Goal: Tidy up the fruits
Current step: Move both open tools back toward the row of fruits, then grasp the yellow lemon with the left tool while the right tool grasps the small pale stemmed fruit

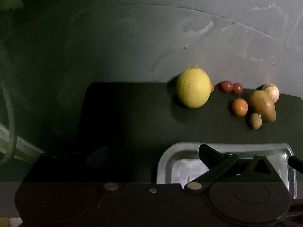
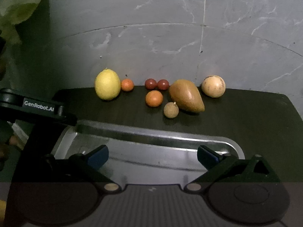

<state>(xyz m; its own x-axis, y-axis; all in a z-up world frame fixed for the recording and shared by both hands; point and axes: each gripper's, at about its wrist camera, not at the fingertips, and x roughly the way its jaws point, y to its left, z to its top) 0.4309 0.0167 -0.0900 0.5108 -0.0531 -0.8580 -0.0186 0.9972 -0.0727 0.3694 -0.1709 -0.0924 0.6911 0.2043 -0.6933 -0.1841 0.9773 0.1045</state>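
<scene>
Several fruits lie on a dark table (image 2: pixel 246 117) against a grey wall: a yellow lemon (image 2: pixel 107 84) (image 1: pixel 193 87), two orange fruits (image 2: pixel 154 98) (image 2: pixel 127 85), two small red fruits (image 2: pixel 157 84) (image 1: pixel 231 87), a brown pear-shaped fruit (image 2: pixel 186 96) (image 1: pixel 262 105), a small tan round fruit (image 2: pixel 171 110) (image 1: pixel 255 120) and a pale round fruit (image 2: pixel 213 86) (image 1: pixel 271 92). A steel tray (image 2: pixel 151 132) (image 1: pixel 166 160) sits in front of them with nothing in it. My right gripper (image 2: pixel 152 156) hangs open over the tray. My left gripper (image 1: pixel 152 156) is open beside the tray's left end, its left finger in shadow.
The left gripper's body (image 2: pixel 37 107) with white lettering reaches in at the left of the right wrist view. A green leafy thing (image 2: pixel 20 1) shows at the top left. A pale hose or cable (image 1: pixel 9 124) curves down the left side. The table's left half is dark.
</scene>
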